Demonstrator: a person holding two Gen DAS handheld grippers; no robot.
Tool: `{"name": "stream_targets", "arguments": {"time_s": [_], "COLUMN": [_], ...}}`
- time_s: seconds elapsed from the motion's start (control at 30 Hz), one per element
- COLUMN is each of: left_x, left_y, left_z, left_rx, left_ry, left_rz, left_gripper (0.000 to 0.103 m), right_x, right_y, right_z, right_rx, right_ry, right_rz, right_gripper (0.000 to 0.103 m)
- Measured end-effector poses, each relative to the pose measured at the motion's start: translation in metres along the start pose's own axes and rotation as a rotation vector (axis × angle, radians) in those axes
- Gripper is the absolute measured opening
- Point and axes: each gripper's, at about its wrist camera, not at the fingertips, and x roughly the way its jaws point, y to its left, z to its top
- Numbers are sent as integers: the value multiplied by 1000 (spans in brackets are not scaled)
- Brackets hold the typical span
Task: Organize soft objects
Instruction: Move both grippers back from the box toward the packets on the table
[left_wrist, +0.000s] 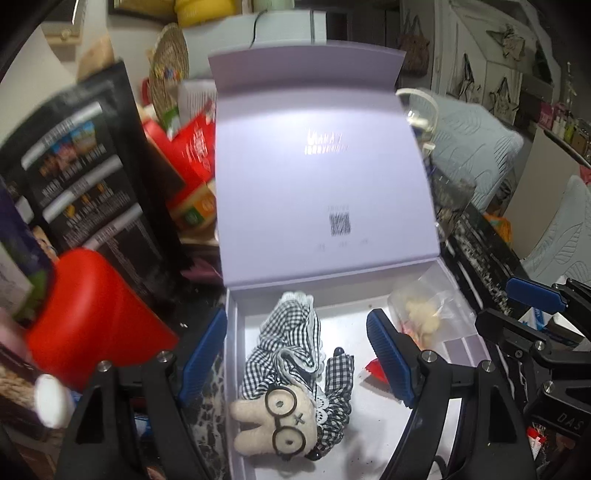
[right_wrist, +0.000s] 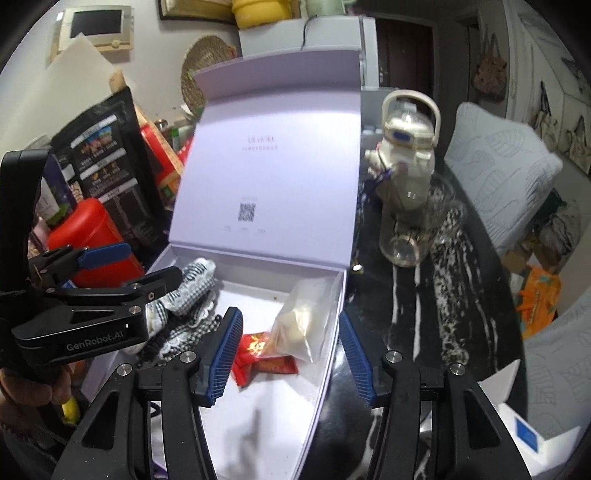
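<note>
Both tongs, left (left_wrist: 297, 354) and right (right_wrist: 291, 354), hang released over the box (right_wrist: 334, 321) on the dark marbled worktop (right_wrist: 424, 306); bottle (right_wrist: 404, 162) at one o'clock.

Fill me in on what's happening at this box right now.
A person holds a claw in each hand over an open lilac box whose lid stands up. Inside lie a plush doll in a checkered dress, a clear bag with something pale in it, and a red packet. The left claw is open above the doll; the right claw is open above the bag and packet. Neither grips anything.
</note>
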Motion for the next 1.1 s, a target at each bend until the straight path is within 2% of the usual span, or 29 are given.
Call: {"name": "stream_targets", "arguments": {"time_s": [0.2, 0.33, 0.5, 0.63, 0.83, 1.1], "left_x": [-38, -67, -101, -126, -143, -154], "left_y": [-5, -10, -11, -15, -20, -23], "left_z": [3, 3, 0, -9, -26, -57], "left_rx": [34, 61, 64, 84, 111, 115], "left_ry": [-89, -167, -240, -301, -280, -239], "left_rz": [-10, 16, -36, -35, -128, -188], "left_gripper": [78, 78, 78, 78, 78, 78], "right_x": [-35, -60, -95, -120, -145, -169], "right_y": [6, 11, 17, 20, 26, 29], "right_z": [7, 10, 8, 2, -19, -59], "right_rx": [-9, -28, -56, -46, -54, -31], "right_ry": [-96, -160, -238, -287, -291, -286], "right_rz": [-2, -5, -30, -27, -45, -64], "right_gripper": [54, 54, 59, 61, 66, 69]}}
